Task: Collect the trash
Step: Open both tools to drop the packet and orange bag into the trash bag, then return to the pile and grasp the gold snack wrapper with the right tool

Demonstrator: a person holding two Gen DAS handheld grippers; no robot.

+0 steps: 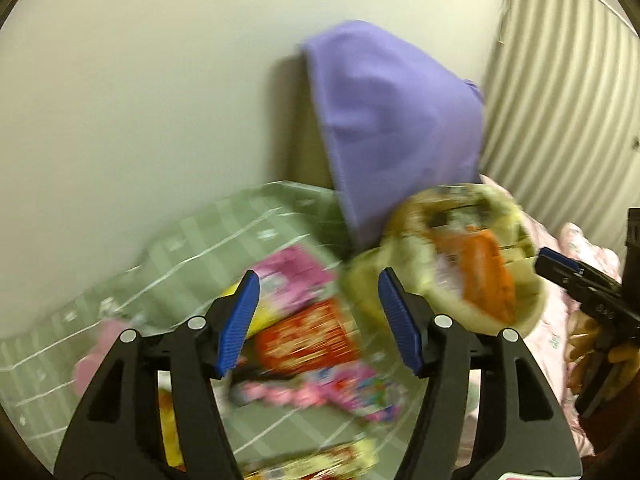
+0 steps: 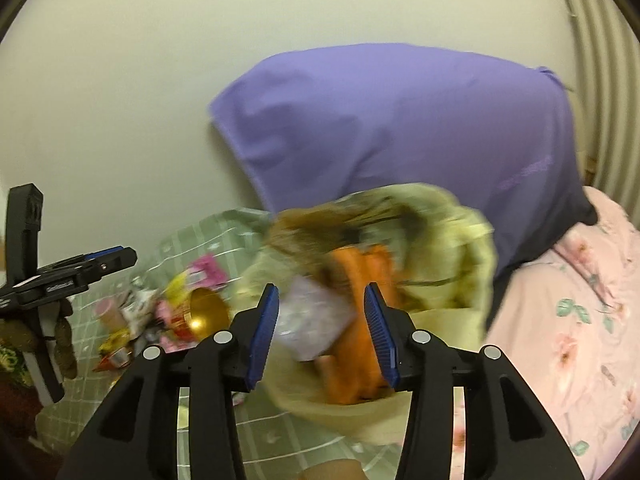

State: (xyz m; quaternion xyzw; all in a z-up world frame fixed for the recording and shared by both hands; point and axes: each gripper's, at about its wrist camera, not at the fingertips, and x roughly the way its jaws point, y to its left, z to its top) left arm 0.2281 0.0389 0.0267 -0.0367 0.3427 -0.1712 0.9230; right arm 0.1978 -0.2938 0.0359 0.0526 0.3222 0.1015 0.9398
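Both jaw pairs wide, nothing held: left gripper [image 1: 318, 322], right gripper [image 2: 322, 330]. Yellow-green bag [image 2: 452, 240] sits mouth-up to take trash; wrappers [image 1: 308, 336] lie left of bag, on green sheet [image 1: 224, 232].

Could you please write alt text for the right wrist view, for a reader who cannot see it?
The open right gripper points at a yellowish bag with an orange packet inside, on a green checked sheet. Behind stands a purple pillow; snack wrappers lie left, near the left gripper.
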